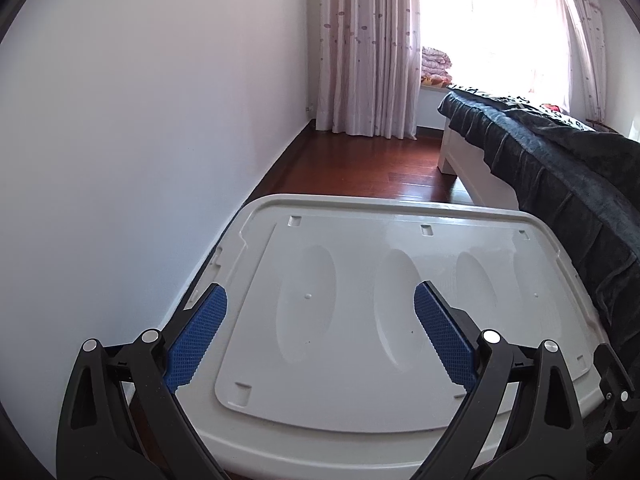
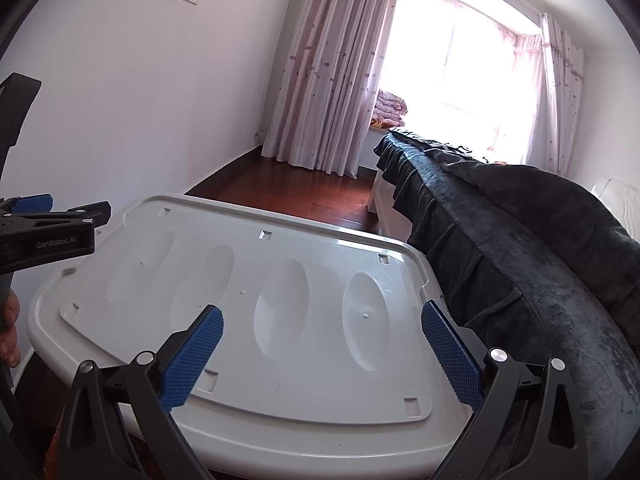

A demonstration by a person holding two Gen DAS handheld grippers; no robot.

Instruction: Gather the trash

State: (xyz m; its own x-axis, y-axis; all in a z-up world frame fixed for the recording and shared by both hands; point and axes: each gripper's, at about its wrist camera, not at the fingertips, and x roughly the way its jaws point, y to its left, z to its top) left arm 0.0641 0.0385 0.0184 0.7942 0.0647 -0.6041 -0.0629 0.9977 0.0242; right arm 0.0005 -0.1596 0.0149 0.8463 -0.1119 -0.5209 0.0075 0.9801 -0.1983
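A large white plastic bin lid (image 1: 360, 360) with oval dents lies flat below both grippers; it also shows in the right wrist view (image 2: 240, 344). My left gripper (image 1: 320, 300) is open and empty above the lid, its blue pads wide apart. My right gripper (image 2: 322, 320) is open and empty above the same lid. The left gripper's black body (image 2: 48, 232) shows at the left edge of the right wrist view. I see no trash in either view.
A bed with a dark blanket (image 1: 560, 176) runs along the right side, close to the lid; it also shows in the right wrist view (image 2: 540, 248). A white wall (image 1: 140, 140) stands at the left. Dark wood floor (image 1: 360, 164) and pink curtains (image 1: 368, 48) lie ahead.
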